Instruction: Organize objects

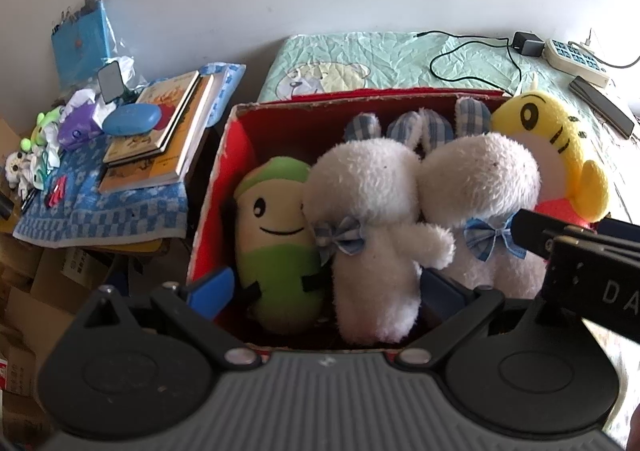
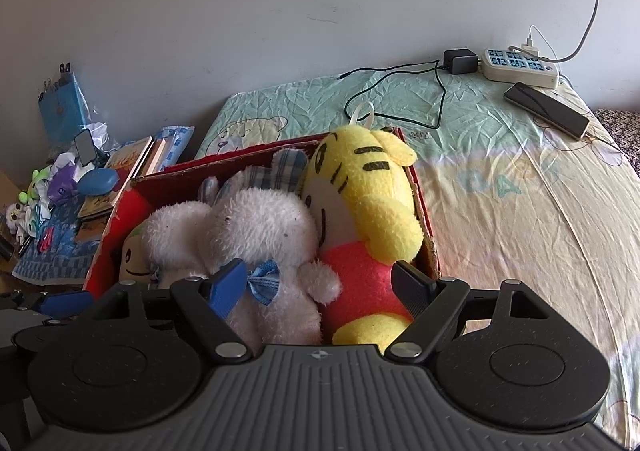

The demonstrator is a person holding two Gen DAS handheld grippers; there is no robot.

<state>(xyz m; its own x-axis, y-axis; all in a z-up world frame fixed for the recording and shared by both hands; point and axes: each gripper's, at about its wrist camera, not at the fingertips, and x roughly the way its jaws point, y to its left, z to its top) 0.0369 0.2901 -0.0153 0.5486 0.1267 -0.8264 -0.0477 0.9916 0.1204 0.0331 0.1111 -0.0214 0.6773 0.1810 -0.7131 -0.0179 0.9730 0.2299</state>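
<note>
Both spread and empty, the left hand-held gripper (image 1: pixel 326 289) and right hand-held gripper (image 2: pixel 320 285) are held at the red box (image 1: pixel 224 155), where four plush toys (image 1: pixel 372 227) are already packed upright on the bed (image 2: pixel 520 211), so little seems left.

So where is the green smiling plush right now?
The green smiling plush stands at the left end of the red box, pressed against a white bunny; the right wrist view shows only its face.

1. Two white fluffy plush rabbits (image 1: pixel 376 219) w/ checked cloth ears: shaggy pile, matt.
2. Yellow plush tiger (image 2: pixel 372 187), far right: short smooth fleece.
3. Red cardboard box (image 2: pixel 426 223): rough, frayed edges.
4. Pale green bedsheet (image 2: pixel 500 191): creased cloth.
5. Black phone (image 2: pixel 546 109): glossy.
6. Left gripper (image 1: pixel 324 293) body: ribbed matt plastic, metal pins.
</note>
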